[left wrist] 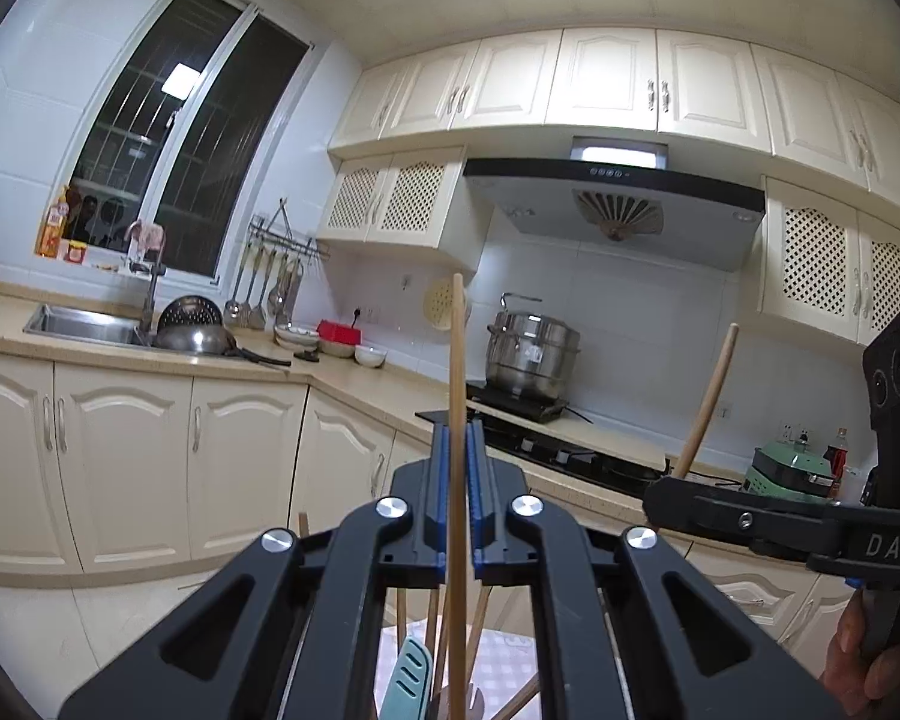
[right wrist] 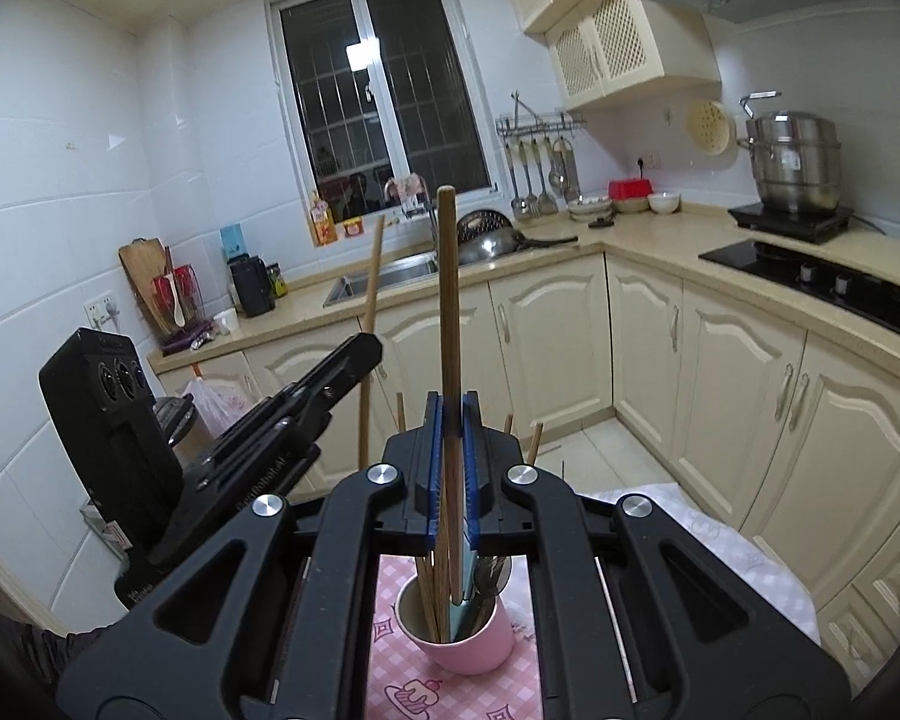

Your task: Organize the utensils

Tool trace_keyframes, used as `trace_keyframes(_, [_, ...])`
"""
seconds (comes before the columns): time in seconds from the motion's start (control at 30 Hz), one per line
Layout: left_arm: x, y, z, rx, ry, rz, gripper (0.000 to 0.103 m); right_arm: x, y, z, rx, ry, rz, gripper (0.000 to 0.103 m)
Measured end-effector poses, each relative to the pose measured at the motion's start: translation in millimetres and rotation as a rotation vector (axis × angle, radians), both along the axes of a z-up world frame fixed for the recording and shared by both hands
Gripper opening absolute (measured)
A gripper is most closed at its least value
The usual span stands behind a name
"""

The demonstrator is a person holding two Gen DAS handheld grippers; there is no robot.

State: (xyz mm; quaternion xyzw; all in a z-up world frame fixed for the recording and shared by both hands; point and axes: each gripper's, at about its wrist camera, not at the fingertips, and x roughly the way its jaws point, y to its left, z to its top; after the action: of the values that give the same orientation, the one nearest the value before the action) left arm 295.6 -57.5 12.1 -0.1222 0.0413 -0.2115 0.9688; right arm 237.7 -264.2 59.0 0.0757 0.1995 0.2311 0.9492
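Note:
In the left wrist view my left gripper point(left wrist: 458, 429) is shut on a pale wooden chopstick point(left wrist: 456, 348) that stands upright between its blue pads. My right gripper point(right wrist: 450, 401) is shut on a darker wooden chopstick point(right wrist: 447, 300), also upright. Below it stands a pink cup point(right wrist: 480, 642) holding several chopsticks, a teal utensil point(right wrist: 463, 588) and a dark spoon. Both chopsticks' lower ends reach down toward the cup. Each gripper shows in the other's view: the right gripper point(left wrist: 660, 498) at the right, the left gripper point(right wrist: 366, 351) at the left.
The cup stands on a pink checked tablecloth point(right wrist: 450, 696). An L-shaped kitchen counter point(right wrist: 648, 240) runs behind, with a sink point(right wrist: 384, 276), a black hob point(right wrist: 822, 282) and a steel pot point(right wrist: 792, 162). Cream cabinets point(right wrist: 546, 336) line the floor; a hand point(left wrist: 870, 666) holds the right gripper's handle.

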Motion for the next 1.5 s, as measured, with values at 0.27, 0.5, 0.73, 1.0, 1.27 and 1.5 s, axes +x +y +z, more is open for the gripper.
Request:
trace_keyframes(0.27, [16,-4,-36,0.012,0.080,-0.007,0.005,26,10,-35,-0.026,0.096,0.033,0.007])
trace_keyframes(0.5, [3,3,-47,0.059,0.120,0.004,0.077,25,-10,-50,0.067,0.129,-0.048,0.089])
trace_keyframes(0.73, [-25,21,-29,0.091,0.087,0.071,0.091,8,-30,-43,0.124,0.117,-0.122,0.094])
trace_keyframes(1.0, [-50,30,-32,0.183,0.166,0.061,0.091,-17,-28,-51,0.114,0.146,-0.121,0.094])
trace_keyframes(1.27, [-72,37,-88,0.419,0.420,0.059,0.091,-29,-32,-84,0.105,0.241,-0.123,0.094])
trace_keyframes(1.5, [-87,41,-144,0.505,0.639,0.035,0.091,-20,-26,-116,0.056,0.358,-0.118,0.094])
